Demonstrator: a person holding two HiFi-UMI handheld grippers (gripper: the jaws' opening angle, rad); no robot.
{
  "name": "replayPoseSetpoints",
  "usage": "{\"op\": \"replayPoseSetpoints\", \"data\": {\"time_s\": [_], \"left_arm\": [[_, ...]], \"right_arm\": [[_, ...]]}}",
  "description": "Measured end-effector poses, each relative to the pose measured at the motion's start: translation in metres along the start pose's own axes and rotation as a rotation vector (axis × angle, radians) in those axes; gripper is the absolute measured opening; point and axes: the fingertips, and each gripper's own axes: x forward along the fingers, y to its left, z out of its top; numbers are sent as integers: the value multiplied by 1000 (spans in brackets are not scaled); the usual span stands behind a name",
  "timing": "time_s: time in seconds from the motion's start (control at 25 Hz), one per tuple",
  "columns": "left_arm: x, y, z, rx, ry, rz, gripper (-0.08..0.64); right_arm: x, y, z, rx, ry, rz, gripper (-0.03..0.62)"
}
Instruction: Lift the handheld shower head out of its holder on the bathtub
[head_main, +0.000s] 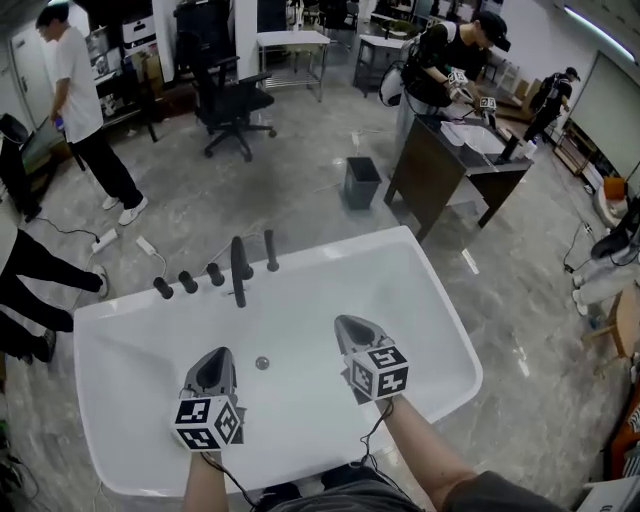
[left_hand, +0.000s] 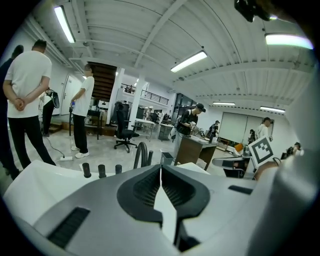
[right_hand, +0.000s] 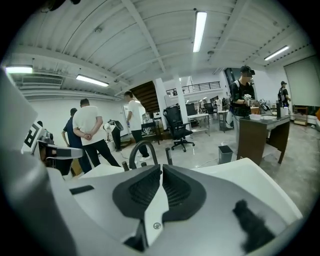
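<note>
Both jaw pairs are pressed together, nothing pinched. Left gripper (head_main: 221, 353) and right gripper (head_main: 349, 324) are held over the white bathtub (head_main: 432, 292), near the drain (head_main: 262, 363). The handheld shower head (head_main: 270, 250) is seated upright in its holder on the far rim, beside the arched spout (head_main: 238, 270) and three knobs (head_main: 187, 282), untouched. A bin (head_main: 361, 182) is seen beyond.
</note>
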Motion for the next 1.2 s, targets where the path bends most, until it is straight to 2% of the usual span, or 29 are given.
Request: {"op": "replayPoseSetpoints", "data": {"time_s": [0.32, 0.56, 0.76, 0.96, 1.0, 1.04, 1.08, 1.2], "left_arm": [[58, 1, -2, -22, 1, 99, 17], [92, 12, -9, -32, -2, 150, 17], [115, 16, -12, -57, 1, 170, 17], [131, 25, -23, -66, 6, 185, 18], [133, 28, -26, -71, 5, 187, 18], [135, 31, -30, -75, 5, 188, 18], [137, 34, -33, -78, 6, 187, 18], [142, 41, -37, -81, 2, 188, 18]], "right_arm": [[79, -43, 2, -57, 30, 128, 28], [130, -67, -5, -74, 35, 143, 29], [159, -77, -10, -33, 39, 146, 29], [198, -75, -28, -80, 63, 191, 35], [206, -72, -34, -83, 69, 201, 57], [214, -70, -39, -84, 70, 208, 113], [222, -69, -43, -89, 67, 210, 144], [245, -67, -55, -114, 68, 200, 181]]}}
